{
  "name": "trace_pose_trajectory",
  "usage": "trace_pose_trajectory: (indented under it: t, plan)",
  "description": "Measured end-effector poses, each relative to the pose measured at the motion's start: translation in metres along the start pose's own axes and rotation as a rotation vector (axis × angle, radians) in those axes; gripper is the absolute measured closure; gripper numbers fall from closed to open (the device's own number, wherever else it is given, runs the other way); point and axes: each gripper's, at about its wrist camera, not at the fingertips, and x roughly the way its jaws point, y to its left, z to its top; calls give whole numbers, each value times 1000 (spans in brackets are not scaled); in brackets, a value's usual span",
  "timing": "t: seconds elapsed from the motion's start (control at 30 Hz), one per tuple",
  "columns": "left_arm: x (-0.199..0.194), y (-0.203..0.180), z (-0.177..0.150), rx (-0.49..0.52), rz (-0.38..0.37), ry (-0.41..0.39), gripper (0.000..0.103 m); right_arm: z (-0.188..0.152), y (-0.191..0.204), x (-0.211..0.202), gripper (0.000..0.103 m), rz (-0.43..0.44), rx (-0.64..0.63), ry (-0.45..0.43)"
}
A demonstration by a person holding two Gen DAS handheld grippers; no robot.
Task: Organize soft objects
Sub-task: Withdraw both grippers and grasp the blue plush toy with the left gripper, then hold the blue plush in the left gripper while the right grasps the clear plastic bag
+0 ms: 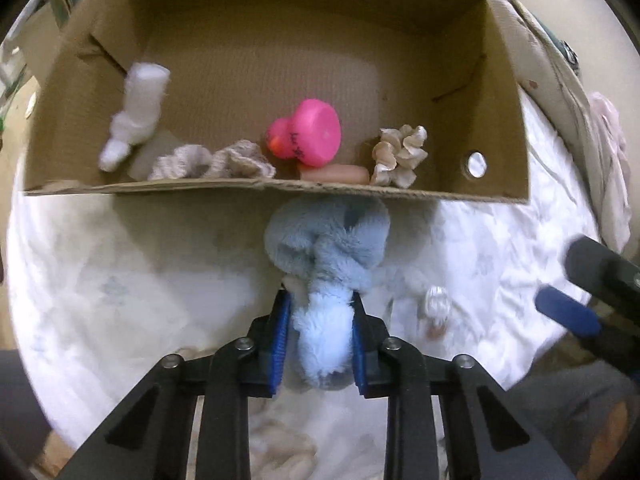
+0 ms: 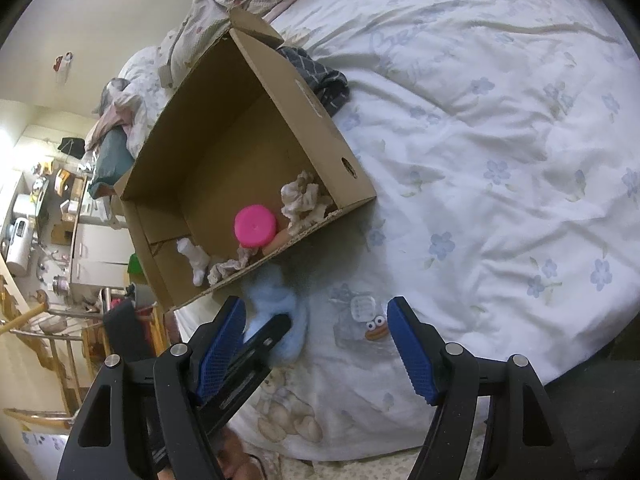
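Left wrist view: we record the left gripper [image 1: 319, 322] clamped on a fluffy blue plush [image 1: 326, 264], held just short of the cardboard box [image 1: 496, 168]. Beyond the jaws, the box holds a pink rubber duck [image 1: 308, 132], white sock [image 1: 134, 116], knitted scrunchies [image 1: 212, 162] and cream scrunchie [image 1: 398, 156]. The right gripper [image 2: 316, 344] stands apart, holding nothing.

Left gripper [image 1: 319, 336] fingers clamped, right gripper [image 2: 316, 344] fingers spread

Floral bedsheet [image 2: 500, 140], cream wall [image 2: 100, 20]
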Motion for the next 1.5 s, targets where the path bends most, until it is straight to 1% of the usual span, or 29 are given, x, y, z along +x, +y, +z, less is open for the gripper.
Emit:
trace_pose_trajectory:
  t: [0.07, 0.2, 0.3, 0.33, 0.43, 0.5, 0.57, 0.7, 0.83, 0.93, 1.0, 1.07, 1.1, 1.13, 1.17, 1.2, 1.23, 1.27, 1.37, 1.5]
  plan:
    - [-10, 3, -3, 13, 6, 6, 79, -1, 0, 3, 26, 0, 1, 13]
    - [-45, 10, -12, 88, 26, -1, 79, -3, 0, 13, 26, -29, -4, 41]
    - [-77, 22, -17, 151, 63, -26, 79, -4, 2, 24, 26, -87, -26, 64]
    - [-83, 26, -19, 160, 70, -30, 79, -4, 4, 30, 26, -109, -37, 76]
    - [-104, 52, -22, 154, 92, -63, 79, -3, 5, 44, 26, -128, -36, 112]
    - [-101, 58, -27, 142, 102, -82, 79, -3, 6, 53, 26, -172, -59, 126]
    - [-98, 77, -25, 104, 98, -88, 79, -3, 10, 65, 26, -224, -88, 143]
    - [-97, 108, -15, -34, 44, -93, 79, -7, 18, 89, 26, -341, -180, 184]
    - [-106, 117, -6, -58, 62, -142, 79, -12, 26, 107, 26, -411, -264, 217]
    - [-104, 120, -5, -76, 57, -132, 78, -16, 32, 115, 26, -455, -311, 225]
    - [-104, 126, -6, -111, 45, -122, 78, -19, 35, 119, 26, -485, -342, 225]
    - [-106, 130, -4, -123, 54, -128, 78, -21, 36, 122, 26, -503, -364, 225]
    - [-107, 130, -4, -126, 55, -132, 78, -22, 37, 123, 30, -511, -374, 223]
    - [-107, 130, -4, -124, 59, -137, 78, -24, 38, 123, 37, -522, -387, 221]
    - [-108, 128, -4, -121, 62, -138, 78, -25, 39, 123, 41, -529, -402, 219]
    - [-107, 128, -4, -119, 65, -137, 78, -26, 41, 123, 48, -527, -406, 215]
    - [-106, 127, -5, -120, 64, -135, 78, -28, 43, 122, 62, -521, -402, 211]
    - [-106, 127, -5, -121, 64, -133, 78, -27, 43, 120, 70, -508, -399, 209]
    - [-104, 127, -6, -120, 76, -130, 78, -28, 47, 112, 79, -480, -391, 189]
    - [-101, 130, -7, -130, 100, -133, 77, -29, 57, 97, 81, -433, -401, 154]
